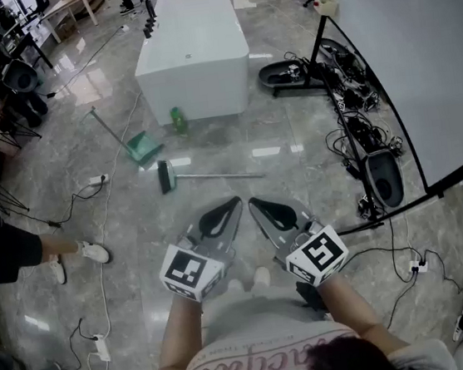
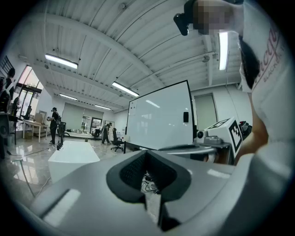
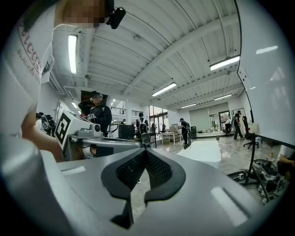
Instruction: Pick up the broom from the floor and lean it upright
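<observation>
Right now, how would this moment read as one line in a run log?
stage: not started | broom: lying on floor, untouched | left gripper: shut, empty | right gripper: shut, empty

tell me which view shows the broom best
The head view: the broom lies flat on the floor, brush head left, handle running right, its whole length visible. Both gripper views look level across the room and show none of it.

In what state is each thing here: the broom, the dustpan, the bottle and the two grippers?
Broom: lying flat on the floor, untouched.
Dustpan: on the floor, apart from the broom.
Bottle: seems upright.
Left gripper: shut, empty.
Right gripper: shut, empty.
</observation>
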A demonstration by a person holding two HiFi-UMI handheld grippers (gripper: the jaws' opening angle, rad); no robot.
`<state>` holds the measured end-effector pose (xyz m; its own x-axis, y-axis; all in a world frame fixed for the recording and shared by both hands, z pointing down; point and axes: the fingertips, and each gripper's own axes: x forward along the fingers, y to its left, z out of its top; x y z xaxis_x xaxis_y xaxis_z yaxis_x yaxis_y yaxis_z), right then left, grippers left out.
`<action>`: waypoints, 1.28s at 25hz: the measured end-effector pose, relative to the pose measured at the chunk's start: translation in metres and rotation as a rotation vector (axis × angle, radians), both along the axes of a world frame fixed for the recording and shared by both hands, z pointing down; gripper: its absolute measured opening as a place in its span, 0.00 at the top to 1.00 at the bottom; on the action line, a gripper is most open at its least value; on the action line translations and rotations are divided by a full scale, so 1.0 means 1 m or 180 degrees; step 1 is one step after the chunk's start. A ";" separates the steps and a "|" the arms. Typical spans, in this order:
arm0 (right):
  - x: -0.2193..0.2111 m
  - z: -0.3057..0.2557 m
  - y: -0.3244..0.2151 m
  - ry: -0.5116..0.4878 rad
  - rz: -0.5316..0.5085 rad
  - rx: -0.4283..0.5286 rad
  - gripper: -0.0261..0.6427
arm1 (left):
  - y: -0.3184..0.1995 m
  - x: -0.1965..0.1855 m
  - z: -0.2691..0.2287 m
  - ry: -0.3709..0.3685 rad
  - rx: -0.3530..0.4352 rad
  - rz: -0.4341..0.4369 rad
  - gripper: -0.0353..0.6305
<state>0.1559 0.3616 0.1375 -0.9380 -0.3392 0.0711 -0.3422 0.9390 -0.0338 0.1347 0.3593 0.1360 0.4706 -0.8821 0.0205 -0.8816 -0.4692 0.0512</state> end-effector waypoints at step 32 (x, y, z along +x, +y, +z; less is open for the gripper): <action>0.044 0.004 -0.078 -0.0037 0.0288 -0.0258 0.96 | -0.029 0.001 0.030 0.0037 -0.0222 -0.0243 0.95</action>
